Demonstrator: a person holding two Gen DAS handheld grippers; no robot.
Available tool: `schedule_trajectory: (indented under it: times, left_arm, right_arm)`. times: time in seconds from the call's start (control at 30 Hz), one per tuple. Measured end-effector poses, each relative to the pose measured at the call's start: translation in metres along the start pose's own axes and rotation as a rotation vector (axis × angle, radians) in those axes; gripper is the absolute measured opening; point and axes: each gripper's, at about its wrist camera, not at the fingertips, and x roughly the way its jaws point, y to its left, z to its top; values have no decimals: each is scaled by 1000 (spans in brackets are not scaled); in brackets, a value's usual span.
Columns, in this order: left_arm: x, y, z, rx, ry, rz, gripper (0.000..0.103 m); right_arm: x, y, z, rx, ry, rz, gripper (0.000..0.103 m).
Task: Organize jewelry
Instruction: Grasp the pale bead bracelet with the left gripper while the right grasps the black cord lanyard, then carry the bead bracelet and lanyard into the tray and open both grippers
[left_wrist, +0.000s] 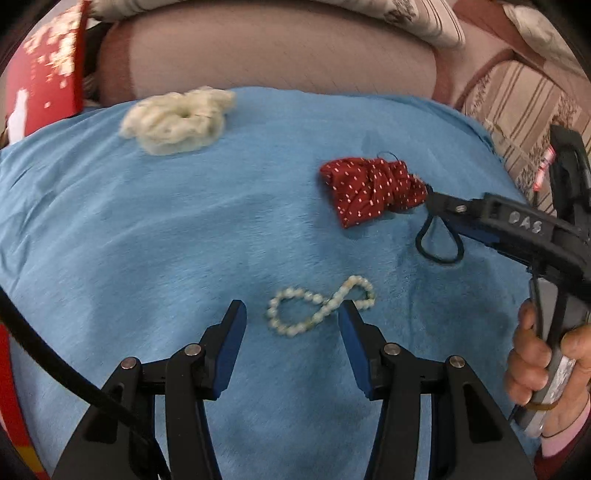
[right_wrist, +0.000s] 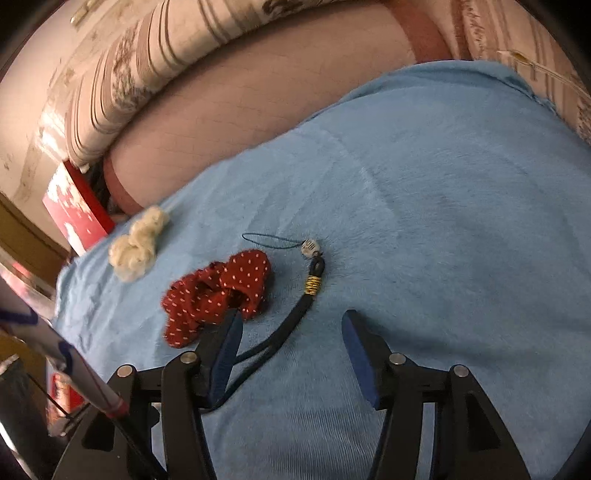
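Observation:
A pale green bead bracelet (left_wrist: 320, 309), twisted into a figure eight, lies on the blue cloth (left_wrist: 184, 229) just ahead of my open, empty left gripper (left_wrist: 291, 314). A red dotted scrunchie (left_wrist: 371, 188) (right_wrist: 216, 297) and a dark cord lanyard (right_wrist: 295, 317) with gold binding and a white bead lie further right. My right gripper (right_wrist: 291, 321) is open; the lanyard loop (left_wrist: 439, 240) lies between its fingers, its left finger (right_wrist: 229, 339) beside the scrunchie. It shows in the left wrist view (left_wrist: 434, 201), touching the scrunchie. A cream scrunchie (left_wrist: 177, 120) (right_wrist: 138, 247) lies at the far edge.
The blue cloth covers a cushion in front of a pinkish sofa back (left_wrist: 277, 51). A red box (left_wrist: 44, 74) (right_wrist: 74, 210) stands at the far left. Striped patterned fabric (left_wrist: 517, 110) lies to the right. A hand (left_wrist: 539, 354) holds the right gripper's handle.

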Motion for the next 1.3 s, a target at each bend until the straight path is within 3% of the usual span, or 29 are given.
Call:
schedule_trajectory:
  times: [0.1,0.13,0.2,0.23,0.27,0.3,0.33,0.6,0.87,1.0,1.3]
  left_arm:
    - [8,-9,2,24,-10,5,66]
    - [9,-12,2,28,-13,9,66]
    - [13,-18,2,40,-15,44,62]
    - [13,-21,2,55,-21,66,52]
    - [12,-25,0,71,-26,92,26]
    - [9,-27,-1,76,-25,90,8]
    - [5,-27,-1,69,-22,75,6]
    - [-59,-15,-23,46,-109,58,5]
    - [-134,43,-62,-71,-206,45,5]
    - [-167,83,-87,-150,-252,57,5]
    - [-238,177,-142,-288,-333,206,5]
  right_arm:
    - [4,24,-8,-131,-18,-79,62]
    - [5,28,-10,-150,-15,-84,62]
    - [5,35,-15,-188,-21,-133,50]
    - [6,34,-14,-203,-19,-150,30]
    - [5,34,-15,-210,-15,-151,17]
    - [4,34,-15,-204,-10,-141,13]
    - [1,31,-16,-193,-6,-126,7]
    - [-36,47,-23,-211,-68,-86,5]
    - [-75,83,-53,-232,-66,84,5]
    - [-78,111,-76,-261,-47,122,5]
    - [-66,198,-136,-391,50,193,5]
